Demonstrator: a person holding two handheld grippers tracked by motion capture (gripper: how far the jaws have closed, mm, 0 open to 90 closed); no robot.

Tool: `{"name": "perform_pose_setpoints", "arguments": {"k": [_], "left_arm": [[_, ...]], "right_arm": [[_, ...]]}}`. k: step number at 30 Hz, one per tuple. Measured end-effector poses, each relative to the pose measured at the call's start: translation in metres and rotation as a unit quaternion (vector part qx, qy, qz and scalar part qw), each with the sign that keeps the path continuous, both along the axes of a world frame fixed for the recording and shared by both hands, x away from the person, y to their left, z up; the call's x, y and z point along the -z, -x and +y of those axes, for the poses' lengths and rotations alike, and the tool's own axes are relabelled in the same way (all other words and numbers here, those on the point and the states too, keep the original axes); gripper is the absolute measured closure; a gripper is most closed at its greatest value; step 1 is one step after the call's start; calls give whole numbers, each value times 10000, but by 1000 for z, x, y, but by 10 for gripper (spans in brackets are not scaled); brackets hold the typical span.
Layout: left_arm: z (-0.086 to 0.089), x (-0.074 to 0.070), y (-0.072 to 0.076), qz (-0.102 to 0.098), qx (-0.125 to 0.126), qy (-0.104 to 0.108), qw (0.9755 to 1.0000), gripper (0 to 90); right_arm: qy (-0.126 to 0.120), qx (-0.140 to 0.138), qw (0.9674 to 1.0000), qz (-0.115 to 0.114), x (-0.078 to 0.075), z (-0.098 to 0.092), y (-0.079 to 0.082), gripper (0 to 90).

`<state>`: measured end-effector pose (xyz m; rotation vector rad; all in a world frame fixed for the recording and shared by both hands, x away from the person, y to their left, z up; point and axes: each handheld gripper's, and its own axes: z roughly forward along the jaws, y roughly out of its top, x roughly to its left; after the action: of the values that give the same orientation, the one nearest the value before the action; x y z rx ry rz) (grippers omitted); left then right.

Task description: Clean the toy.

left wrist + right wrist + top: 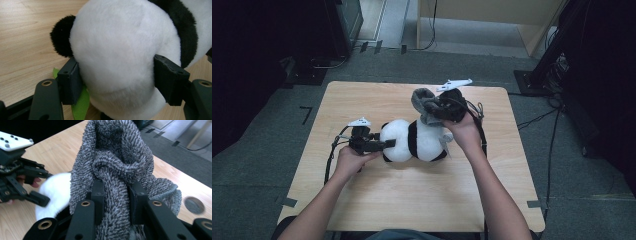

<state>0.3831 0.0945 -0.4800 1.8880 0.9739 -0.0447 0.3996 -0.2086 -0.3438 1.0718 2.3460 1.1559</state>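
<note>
A black and white plush panda lies on its side in the middle of the wooden table. My left gripper comes in from the left and is shut on its white head, both pads pressed into the fur. A green tag sticks out under the left pad. My right gripper is held above the panda's far end, shut on a bunched grey terry cloth. In the right gripper view the cloth rises between the pads, with the left gripper and panda beyond.
A small round grey mark sits on the tabletop near the right gripper. Cables run over the grey floor to the right of the table. A black stand is at the back right and dark equipment at the back left.
</note>
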Motion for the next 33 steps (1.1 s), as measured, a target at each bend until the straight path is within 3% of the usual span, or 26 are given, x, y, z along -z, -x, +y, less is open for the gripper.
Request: {"name": "perform_pose_setpoints", "arguments": {"k": [8, 14, 19, 21, 26, 33], "left_arm": [[-1, -1, 1, -80, -5, -26, 10000, 318], [-1, -2, 2, -127, -4, -99, 9999, 320], [-1, -2, 2, -99, 5, -123, 9999, 326], [-1, -1, 1, -46, -18, -103, 9999, 330], [0, -1, -1, -4, -45, -47, 10000, 331], [0, 0, -1, -24, -45, -24, 10000, 330]], "right_arm": [[183, -377, 9988, 248, 3, 61, -21, 714], [129, -631, 9965, 538, 17, 101, -33, 708], [550, -718, 9917, 909, 40, 122, -40, 707], [752, -743, 9901, 919, 47, 125, -41, 706], [849, -609, 9904, 903, 49, 117, -45, 703], [1123, -239, 9884, 993, 50, 86, -56, 702]]}}
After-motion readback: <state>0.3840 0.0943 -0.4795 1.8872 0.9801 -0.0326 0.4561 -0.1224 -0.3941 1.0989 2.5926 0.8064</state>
